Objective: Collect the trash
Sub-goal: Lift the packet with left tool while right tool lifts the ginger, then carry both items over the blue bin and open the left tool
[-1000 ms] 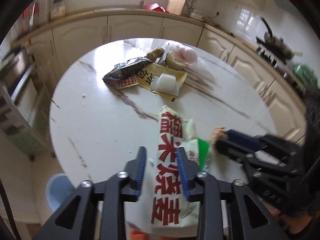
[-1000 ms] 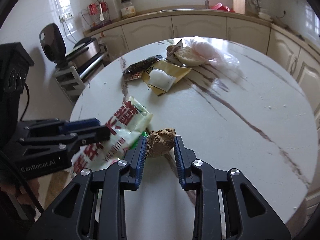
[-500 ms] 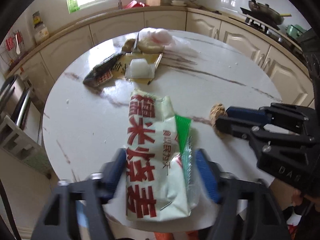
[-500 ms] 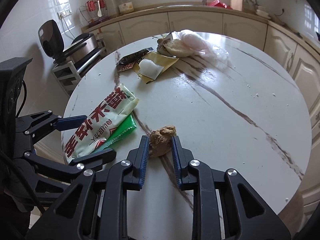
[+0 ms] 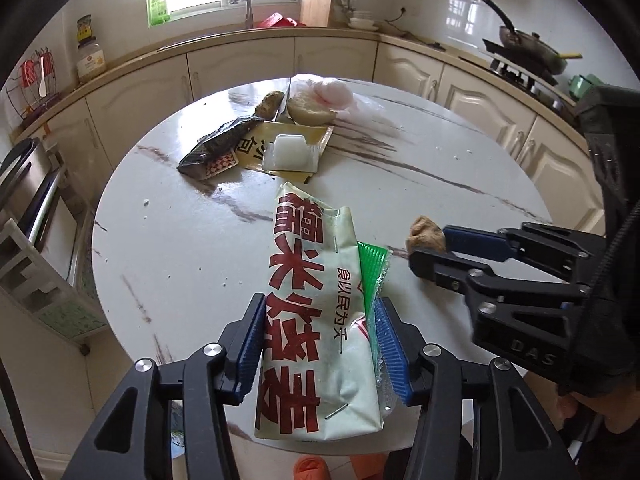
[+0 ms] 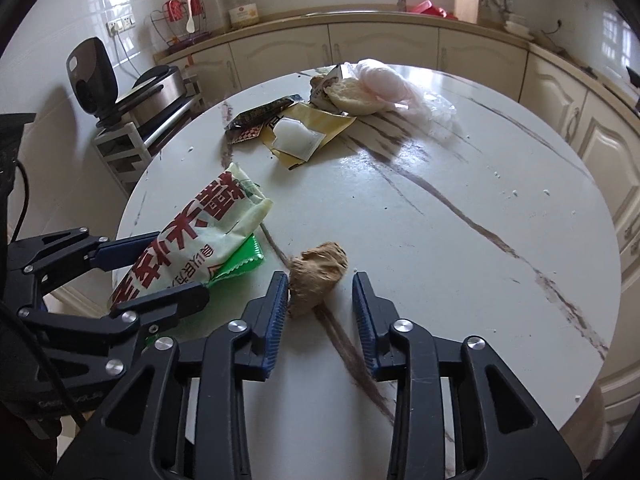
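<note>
A long white bag with red characters (image 5: 316, 320) lies on the round marble table (image 5: 180, 240), with a green wrapper (image 5: 372, 264) under its right side. My left gripper (image 5: 319, 302) straddles the bag's near half. Its jaws are closing and both blue pads touch the bag's sides. A brown crumbly lump (image 6: 316, 272) sits on the table between the jaws of my right gripper (image 6: 320, 280), which are opening. The lump touches the left pad and the right pad stands apart from it. The left wrist view shows the lump (image 5: 426, 232) at the right gripper's (image 5: 430, 246) tips.
At the table's far side lie a dark wrapper (image 5: 216, 148), a yellow packet with a white tray (image 5: 292, 152), a bun (image 5: 310, 108) and a pink plastic bag (image 5: 332, 92). Cream cabinets ring the table. An orange slipper (image 5: 310, 468) shows below the near edge.
My left gripper spread from a narrow gap beside the bag to straddle it, then closed in on its sides. My right gripper's jaws parted, and the right pad left the brown lump.
</note>
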Demonstrator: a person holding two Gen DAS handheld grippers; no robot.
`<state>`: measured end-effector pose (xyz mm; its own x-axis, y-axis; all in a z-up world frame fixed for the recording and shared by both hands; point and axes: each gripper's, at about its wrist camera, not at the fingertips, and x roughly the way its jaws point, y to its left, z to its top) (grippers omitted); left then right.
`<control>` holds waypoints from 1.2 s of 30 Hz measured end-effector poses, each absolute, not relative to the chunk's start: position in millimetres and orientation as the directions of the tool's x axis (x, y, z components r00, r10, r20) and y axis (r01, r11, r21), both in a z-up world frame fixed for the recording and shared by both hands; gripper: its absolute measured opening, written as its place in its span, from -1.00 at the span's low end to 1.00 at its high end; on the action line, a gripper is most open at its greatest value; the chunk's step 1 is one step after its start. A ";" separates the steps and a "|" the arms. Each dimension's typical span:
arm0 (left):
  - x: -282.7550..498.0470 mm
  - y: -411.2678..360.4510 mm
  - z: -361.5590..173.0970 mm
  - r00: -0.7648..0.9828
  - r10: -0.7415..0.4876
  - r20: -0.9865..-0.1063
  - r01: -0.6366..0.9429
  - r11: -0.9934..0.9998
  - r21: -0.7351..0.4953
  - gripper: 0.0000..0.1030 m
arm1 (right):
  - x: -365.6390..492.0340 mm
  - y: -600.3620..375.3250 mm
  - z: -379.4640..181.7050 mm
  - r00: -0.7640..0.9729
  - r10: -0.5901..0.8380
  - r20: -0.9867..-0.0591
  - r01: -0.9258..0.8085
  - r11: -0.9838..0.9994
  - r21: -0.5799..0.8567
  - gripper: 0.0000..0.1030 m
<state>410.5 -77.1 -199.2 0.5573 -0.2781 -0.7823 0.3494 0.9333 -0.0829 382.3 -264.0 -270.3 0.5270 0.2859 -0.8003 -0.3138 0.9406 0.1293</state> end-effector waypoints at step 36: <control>326.5 207.9 -200.3 0.671 -0.123 -0.732 -0.035 0.980 -0.196 -0.05 | 376.2 -19.5 -242.2 0.405 0.591 -0.698 -0.623 0.737 0.263 -0.49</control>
